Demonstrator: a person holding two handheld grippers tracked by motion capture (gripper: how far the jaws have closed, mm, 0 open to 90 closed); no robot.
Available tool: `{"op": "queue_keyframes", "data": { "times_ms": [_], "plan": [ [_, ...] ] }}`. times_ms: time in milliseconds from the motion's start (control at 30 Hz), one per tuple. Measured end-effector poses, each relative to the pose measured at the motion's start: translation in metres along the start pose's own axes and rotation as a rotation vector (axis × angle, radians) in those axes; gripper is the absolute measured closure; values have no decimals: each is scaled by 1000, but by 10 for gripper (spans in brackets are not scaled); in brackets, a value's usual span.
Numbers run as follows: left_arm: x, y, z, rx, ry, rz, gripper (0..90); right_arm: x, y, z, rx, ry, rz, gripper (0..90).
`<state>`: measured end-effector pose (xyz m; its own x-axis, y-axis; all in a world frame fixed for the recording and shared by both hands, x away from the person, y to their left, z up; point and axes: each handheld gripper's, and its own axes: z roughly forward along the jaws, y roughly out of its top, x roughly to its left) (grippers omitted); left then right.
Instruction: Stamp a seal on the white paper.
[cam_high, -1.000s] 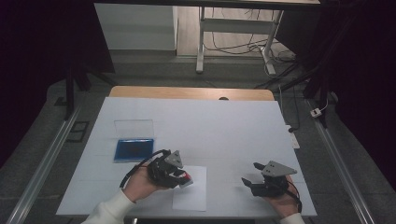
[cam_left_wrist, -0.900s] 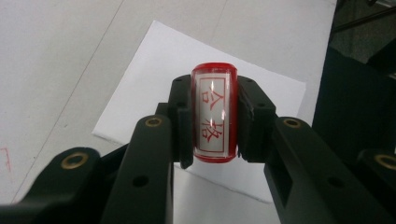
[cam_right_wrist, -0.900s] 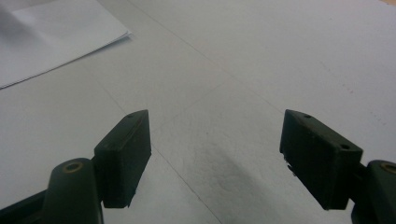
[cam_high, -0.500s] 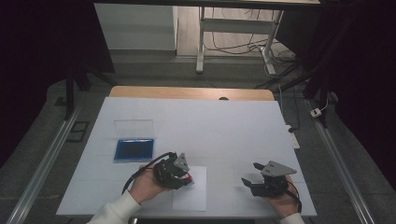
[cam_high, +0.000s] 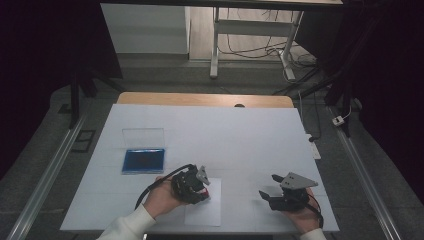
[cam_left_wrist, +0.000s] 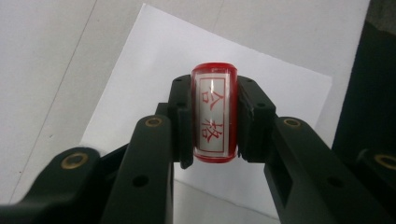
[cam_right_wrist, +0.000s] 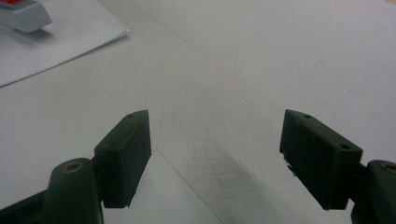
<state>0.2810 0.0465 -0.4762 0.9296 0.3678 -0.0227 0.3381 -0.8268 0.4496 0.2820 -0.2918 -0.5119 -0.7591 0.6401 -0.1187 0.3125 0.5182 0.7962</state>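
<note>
On the white-covered bench (cam_high: 240, 135): one red-rimmed rectangular stamp with a white label (cam_left_wrist: 214, 117), one loose white paper sheet (cam_high: 205, 210), one blue ink pad (cam_high: 144, 160) with its clear lid (cam_high: 143, 137) lying open just behind it, two handheld grippers. Left gripper (cam_high: 200, 186) sits over the paper sheet at the bench's near edge, its fingers (cam_left_wrist: 183, 122) clamped on both sides of the stamp. Stamp details from the left gripper view: glossy red translucent body, rounded ends, white face under clear cover, thin red frame line, two red characters stacked along its length. Stamp held above the paper; contact with the sheet can't be told. Right gripper (cam_high: 271, 192) is well apart to the right, over bare bench, fingers (cam_right_wrist: 125, 154) spread wide, nothing between them. Ink pad is near the left edge, behind the left hand (cam_high: 161, 199).
</note>
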Motion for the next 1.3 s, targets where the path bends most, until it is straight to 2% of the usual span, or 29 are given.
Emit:
{"op": "queue_keyframes", "data": {
  "times_ms": [600,1067,1300],
  "plan": [
    [0,5,6,30,30,0,702,0,0,0,-1,-2,0,242],
    [-1,10,12,60,40,1,703,0,0,0,1,-1,-1,242],
    [-1,11,13,64,37,-11,705,1,0,0,-2,4,-1,243]
  ]
}}
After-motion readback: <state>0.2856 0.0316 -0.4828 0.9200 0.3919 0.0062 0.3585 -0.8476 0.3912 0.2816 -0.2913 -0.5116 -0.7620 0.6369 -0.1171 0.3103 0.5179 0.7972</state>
